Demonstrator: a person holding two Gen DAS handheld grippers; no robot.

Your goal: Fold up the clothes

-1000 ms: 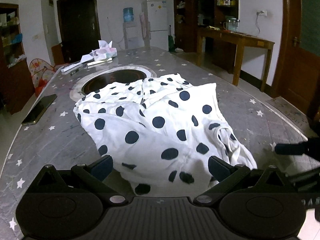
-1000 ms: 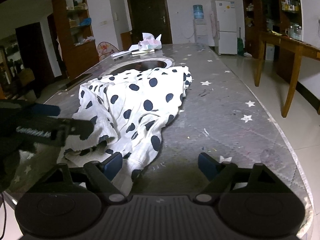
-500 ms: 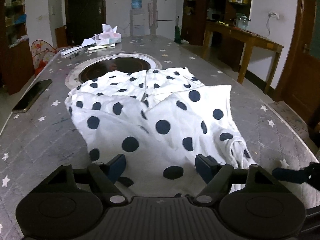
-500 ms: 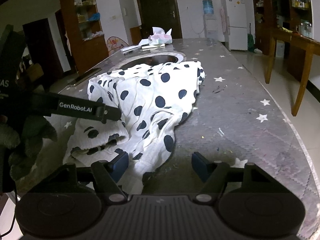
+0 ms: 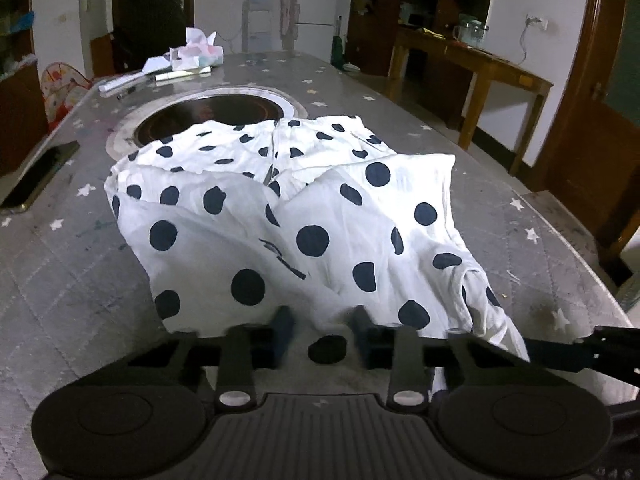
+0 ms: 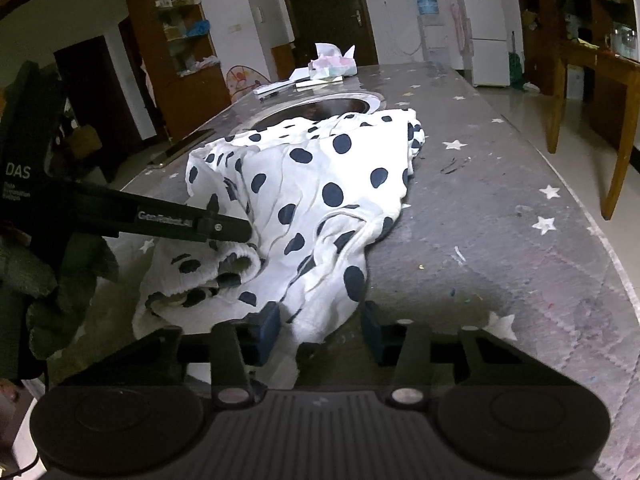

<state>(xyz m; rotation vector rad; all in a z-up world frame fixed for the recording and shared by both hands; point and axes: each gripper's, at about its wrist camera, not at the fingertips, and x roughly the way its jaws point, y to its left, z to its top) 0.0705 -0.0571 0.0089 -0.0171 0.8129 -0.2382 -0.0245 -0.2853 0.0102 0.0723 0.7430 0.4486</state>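
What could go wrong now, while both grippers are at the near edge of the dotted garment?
1. The left gripper is closing on bunched cloth of the polka-dot garment; it may pinch several layers.
2. The right gripper is closing over a narrow hem tip, which may slip out.

Table (image 5: pixel 472 184): grey quilted cover with white star print, scuffed and marked. Round dark recessed pit (image 5: pixel 208 114) with metal rim, upper centre of the left wrist frame. White garment with navy dots (image 5: pixel 304 216) lies crumpled across the middle, far edge overlapping the pit rim. Dark phone (image 5: pixel 38 178) at left edge. Tissue pack (image 5: pixel 196 54), papers and a pen (image 5: pixel 128 90) at far end.
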